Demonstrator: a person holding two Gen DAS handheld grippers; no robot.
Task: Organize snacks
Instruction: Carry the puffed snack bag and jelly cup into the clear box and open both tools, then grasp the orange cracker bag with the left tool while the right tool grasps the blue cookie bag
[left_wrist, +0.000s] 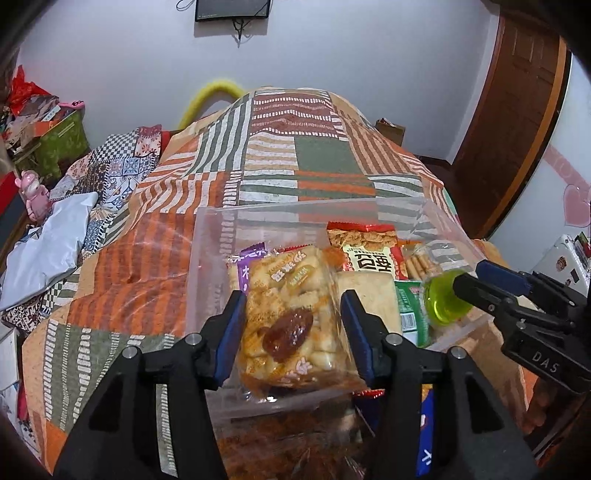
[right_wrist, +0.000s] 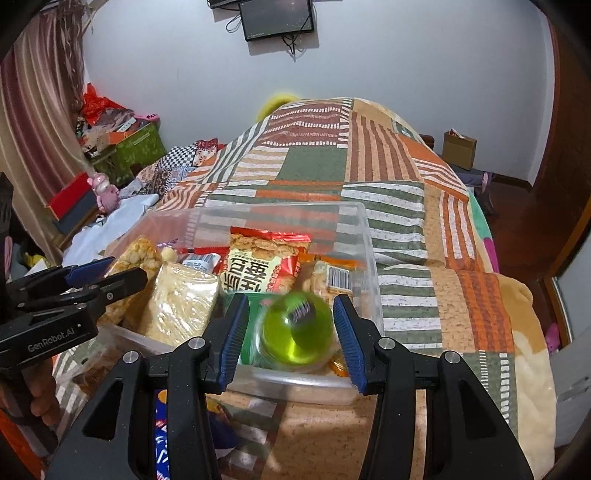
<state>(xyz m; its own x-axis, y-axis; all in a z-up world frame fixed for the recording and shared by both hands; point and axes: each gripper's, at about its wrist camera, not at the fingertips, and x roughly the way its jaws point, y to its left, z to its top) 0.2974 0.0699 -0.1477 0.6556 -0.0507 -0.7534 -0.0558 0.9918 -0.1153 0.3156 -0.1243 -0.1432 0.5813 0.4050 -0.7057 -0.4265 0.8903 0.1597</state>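
Observation:
A clear plastic bin (left_wrist: 207, 258) (right_wrist: 369, 258) sits on the patchwork bedspread and holds several snack packs. My left gripper (left_wrist: 293, 332) is shut on a clear pack of puffed rice cake with a date picture (left_wrist: 288, 325), held over the bin's near left part; the pack also shows in the right wrist view (right_wrist: 136, 258). My right gripper (right_wrist: 291, 332) has its jaws apart around a green jelly cup (right_wrist: 295, 332), which looks blurred and loose between them, over the bin's near right corner. It also shows in the left wrist view (left_wrist: 443, 299).
In the bin lie a red cracker bag (right_wrist: 258, 266), a pale rice cake pack (right_wrist: 181, 302), a purple pack (left_wrist: 251, 266) and a green pack (left_wrist: 410, 310). More packs lie near the bin's front (right_wrist: 166, 443). Clutter and boxes (left_wrist: 55, 140) stand left of the bed.

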